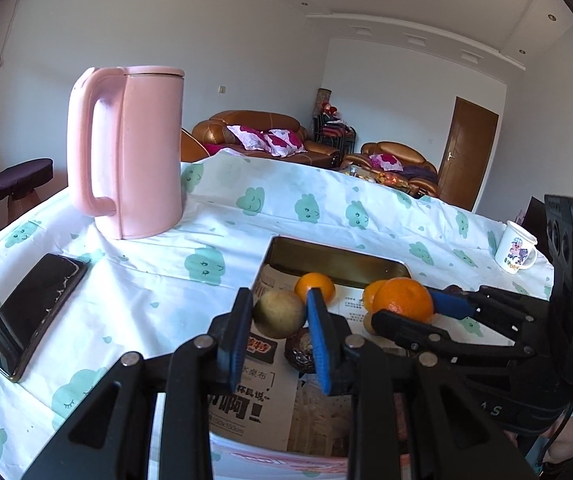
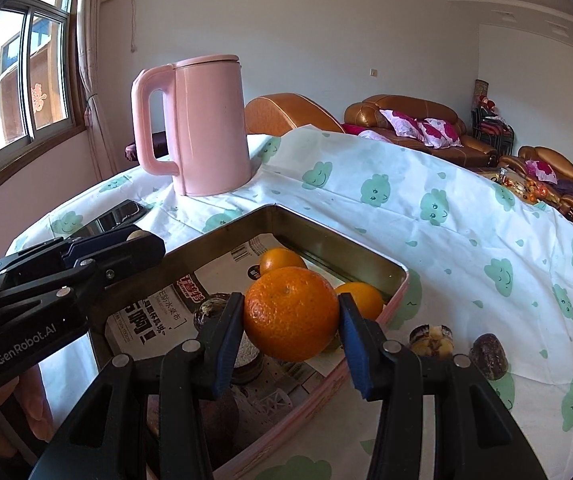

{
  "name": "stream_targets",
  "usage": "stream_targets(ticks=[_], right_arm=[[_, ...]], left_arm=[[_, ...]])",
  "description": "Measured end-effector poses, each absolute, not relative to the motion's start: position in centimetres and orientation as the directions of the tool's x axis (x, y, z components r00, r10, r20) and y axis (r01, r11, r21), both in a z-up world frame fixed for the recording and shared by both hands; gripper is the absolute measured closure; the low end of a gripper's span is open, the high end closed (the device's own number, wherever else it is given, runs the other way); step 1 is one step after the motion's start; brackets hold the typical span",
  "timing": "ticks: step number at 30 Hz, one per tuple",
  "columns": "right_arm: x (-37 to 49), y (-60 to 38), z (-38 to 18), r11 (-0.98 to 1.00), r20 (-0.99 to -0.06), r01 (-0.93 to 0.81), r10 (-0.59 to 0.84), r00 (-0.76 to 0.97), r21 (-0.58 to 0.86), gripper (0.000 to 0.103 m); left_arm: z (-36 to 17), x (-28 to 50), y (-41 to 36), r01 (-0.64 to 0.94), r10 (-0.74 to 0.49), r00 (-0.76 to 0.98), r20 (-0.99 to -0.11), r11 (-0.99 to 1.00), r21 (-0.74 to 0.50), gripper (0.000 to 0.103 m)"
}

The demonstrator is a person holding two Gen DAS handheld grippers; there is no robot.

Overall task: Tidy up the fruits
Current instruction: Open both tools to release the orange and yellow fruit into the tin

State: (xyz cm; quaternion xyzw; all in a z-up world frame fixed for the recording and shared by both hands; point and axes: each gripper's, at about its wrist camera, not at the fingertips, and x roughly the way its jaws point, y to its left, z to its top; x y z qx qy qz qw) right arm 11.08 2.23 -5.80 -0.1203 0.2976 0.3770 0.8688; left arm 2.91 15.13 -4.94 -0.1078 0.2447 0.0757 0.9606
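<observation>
- Right gripper is clamped on a large orange, one pad on each side, held above the tin's near right edge.
- Left gripper is closed on a greenish-brown round fruit, over the tin's near left part.
- The tin, a shallow rectangular tray lined with newspaper, sits on the cloud-print surface in front of the pink kettle.
- Inside the tin: two smaller oranges, one toward its far wall, one by its right wall, plus a dark round fruit.
- Judgement: both fruits hang directly over the tin, so the next move is a short lowering; the right one is closest to the rim and could catch it.
- Outside the tin, to its right: two dark items, one nearer, one farther; type unclear.
</observation>
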Motion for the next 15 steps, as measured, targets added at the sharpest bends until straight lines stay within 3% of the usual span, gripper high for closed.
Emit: stream_targets(ticks=[5, 7, 9, 11, 15], right_arm=[[10.9, 2.7, -6.2, 0.67, -0.622, -0.742, 0.589, 0.516, 0.019, 0.052], [10.9, 2.3, -5.8, 0.675, -0.612, -0.737, 0.597, 0.519, 0.033, 0.044], [10.7, 1.3, -5.2, 0.674, -0.593, -0.737, 0.613, 0.522, 0.048, 0.043], [10.5, 0.0, -4.5, 0.684, -0.576, -0.729, 0.611, 0.544, 0.036, 0.043], [11.0, -3.7, -4.1, 0.726, -0.562, -0.687, 0.559, 0.61, -0.023, 0.043]], left_arm=[[-5.0, 3.0, 15.2, -0.195, 0.088, 0.868, -0.489, 0.965, -0.173, 0.069], [-5.0, 3.0, 15.1, -0.212, 0.11, 0.867, -0.487, 0.964, -0.161, 0.052], [-4.8, 2.6, 15.0, -0.233, 0.136, 0.874, -0.467, 0.96, -0.157, 0.024], [-4.7, 2.3, 15.0, -0.239, 0.141, 0.881, -0.452, 0.957, -0.167, 0.017], [-4.5, 2.2, 14.6, -0.225, 0.128, 0.888, -0.441, 0.959, -0.174, 0.014]])
